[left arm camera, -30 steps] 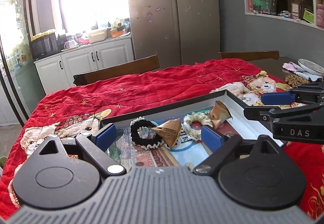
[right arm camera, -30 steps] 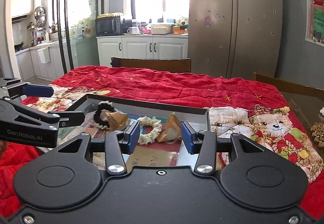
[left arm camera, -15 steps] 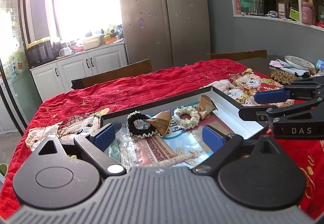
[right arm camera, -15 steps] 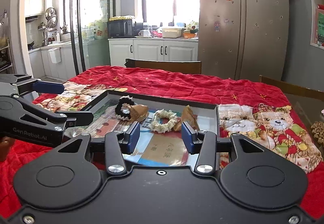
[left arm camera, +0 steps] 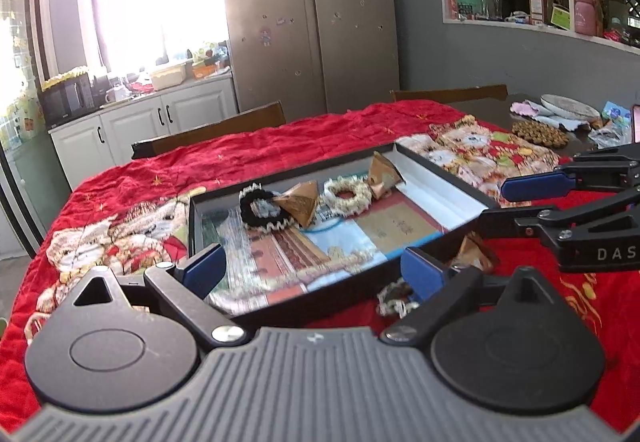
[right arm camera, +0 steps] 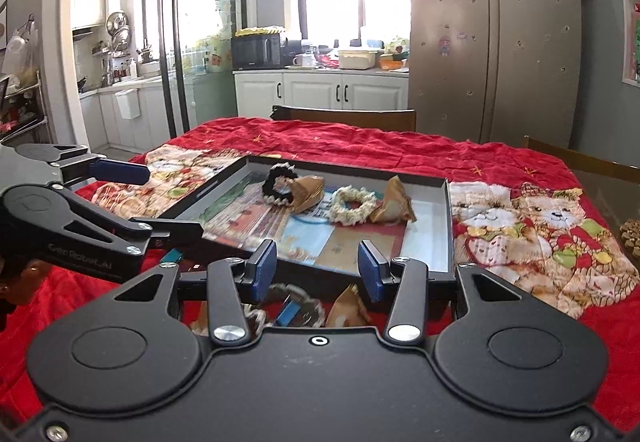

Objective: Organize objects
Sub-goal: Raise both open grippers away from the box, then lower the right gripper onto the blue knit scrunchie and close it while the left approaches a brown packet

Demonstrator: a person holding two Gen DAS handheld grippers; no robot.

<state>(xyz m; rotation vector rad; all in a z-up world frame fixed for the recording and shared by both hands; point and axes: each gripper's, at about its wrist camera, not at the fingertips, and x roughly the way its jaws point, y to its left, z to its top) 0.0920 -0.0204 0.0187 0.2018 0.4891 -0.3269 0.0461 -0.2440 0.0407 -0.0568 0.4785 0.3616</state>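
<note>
A black-rimmed tray (left arm camera: 440, 196) (right arm camera: 434, 242) with a printed bottom lies on the red blanket. Along its far side sit a black scrunchie (left arm camera: 260, 208) (right arm camera: 280, 184), a brown paper pyramid (left arm camera: 302, 202) (right arm camera: 308, 192), a cream scrunchie (left arm camera: 347, 196) (right arm camera: 352, 204) and a second pyramid (left arm camera: 384, 176) (right arm camera: 394, 206). On the blanket in front of the tray lie another pyramid (left arm camera: 476, 252) (right arm camera: 346, 308) and a scrunchie (left arm camera: 394, 298) (right arm camera: 292, 302). My left gripper (left arm camera: 312, 270) (right arm camera: 174, 202) and right gripper (right arm camera: 318, 270) (left arm camera: 494, 202) hover over the tray's near edge, both open with nothing between the fingers.
A red blanket (right arm camera: 360, 146) with bear prints covers the table. Wooden chairs (right arm camera: 352, 118) stand behind it. At the far right lie a plate (left arm camera: 568, 106) and a brown beaded mat (left arm camera: 538, 134). A small blue object (right arm camera: 288, 312) lies by the near scrunchie.
Both grippers have drawn back from the tray toward its near side. The tray's front rim and the loose pyramid and scrunchie before it have come into view.
</note>
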